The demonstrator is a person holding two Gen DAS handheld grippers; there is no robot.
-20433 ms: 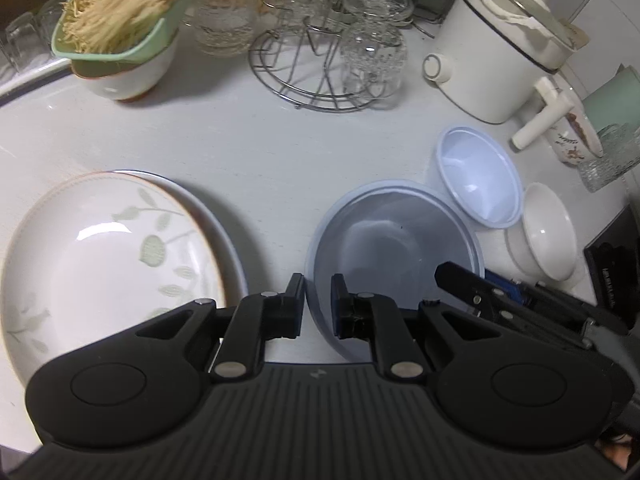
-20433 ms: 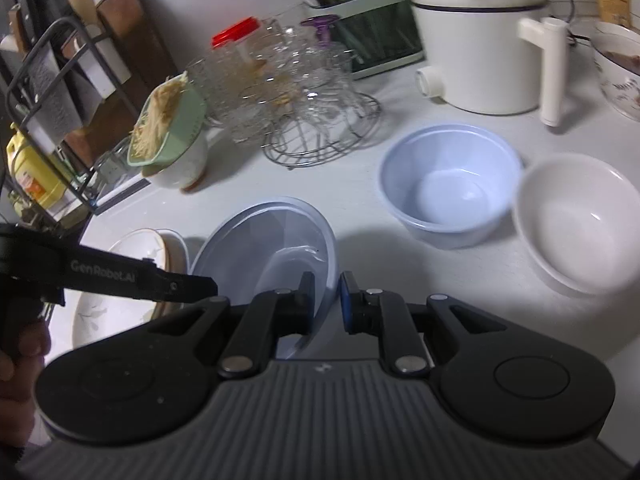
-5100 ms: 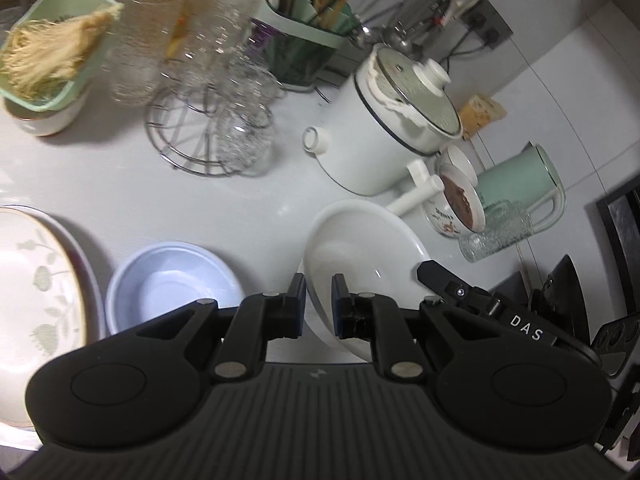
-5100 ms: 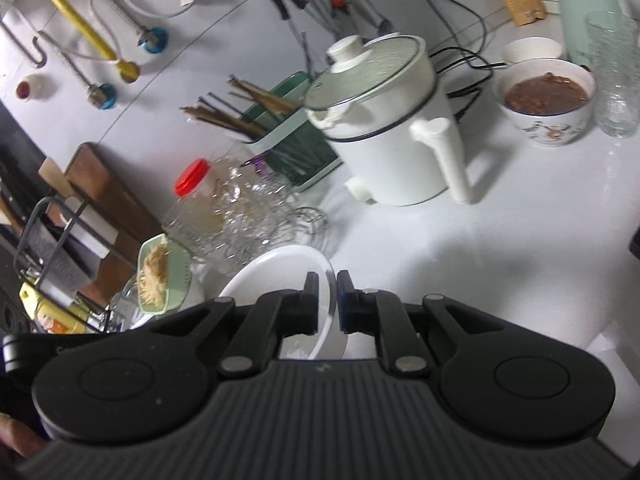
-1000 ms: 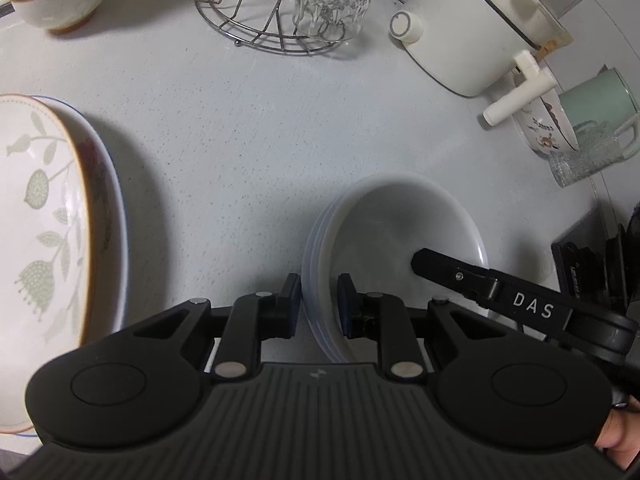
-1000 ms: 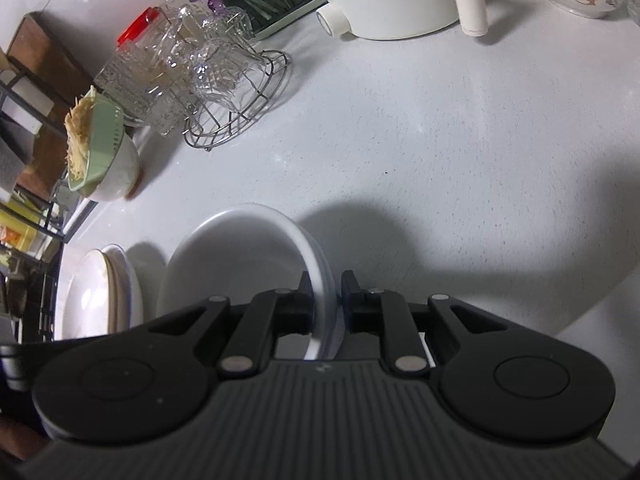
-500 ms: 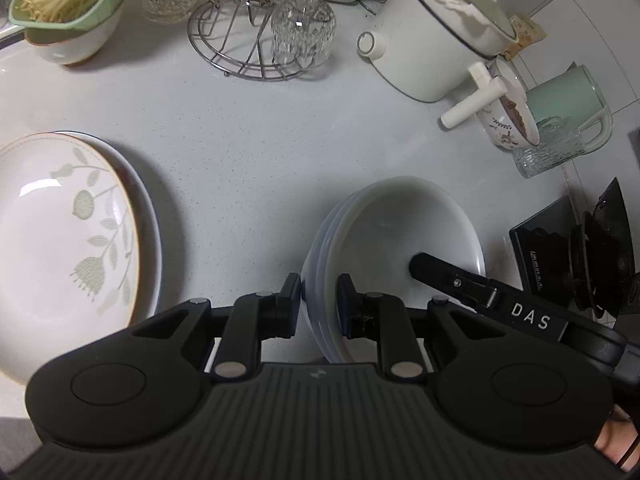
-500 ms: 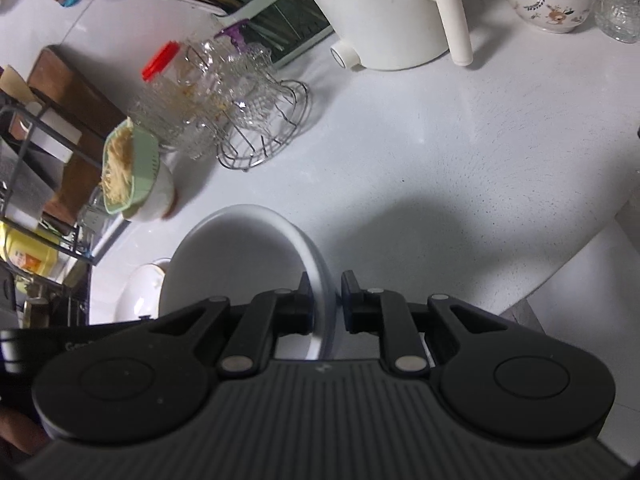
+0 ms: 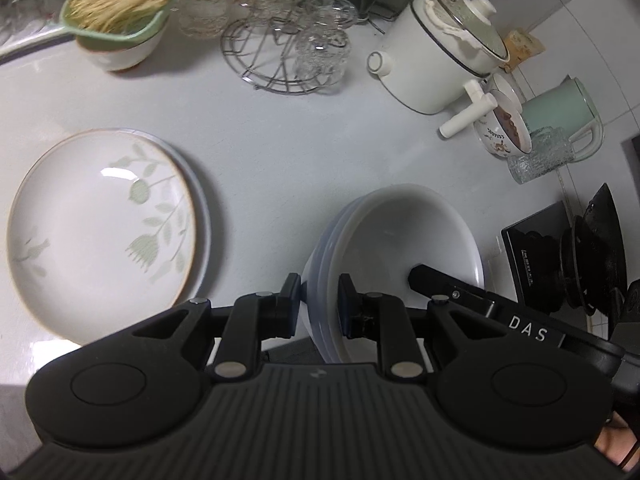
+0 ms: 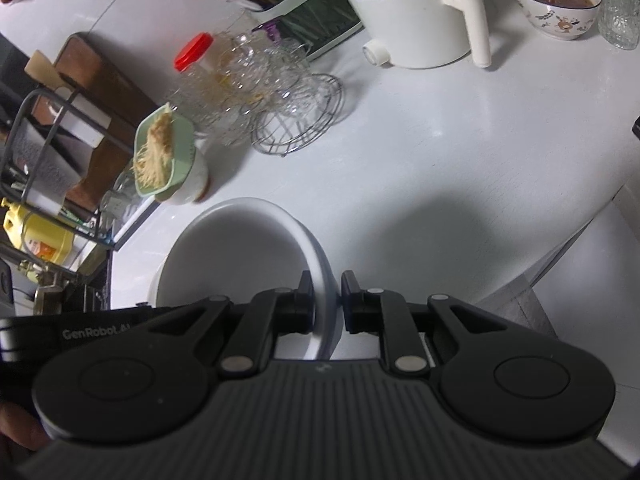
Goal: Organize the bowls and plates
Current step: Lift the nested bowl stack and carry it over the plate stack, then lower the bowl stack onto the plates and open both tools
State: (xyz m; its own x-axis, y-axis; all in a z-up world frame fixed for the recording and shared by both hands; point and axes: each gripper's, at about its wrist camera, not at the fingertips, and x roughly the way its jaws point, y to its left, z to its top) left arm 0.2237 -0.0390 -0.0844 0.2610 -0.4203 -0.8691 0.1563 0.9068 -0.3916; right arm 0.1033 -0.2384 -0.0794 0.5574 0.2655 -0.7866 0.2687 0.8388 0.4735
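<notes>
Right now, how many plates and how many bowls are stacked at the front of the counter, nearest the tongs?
Plates: 2, one on the other
Bowls: 3, nested, rim gripped by the left tongs and the right tongs
Total: 5

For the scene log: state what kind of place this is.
Most likely a home kitchen counter. An electric pot stands by a glass rack, a chopstick holder sits at the wall, and plates and stacked bowls share the worktop.
</notes>
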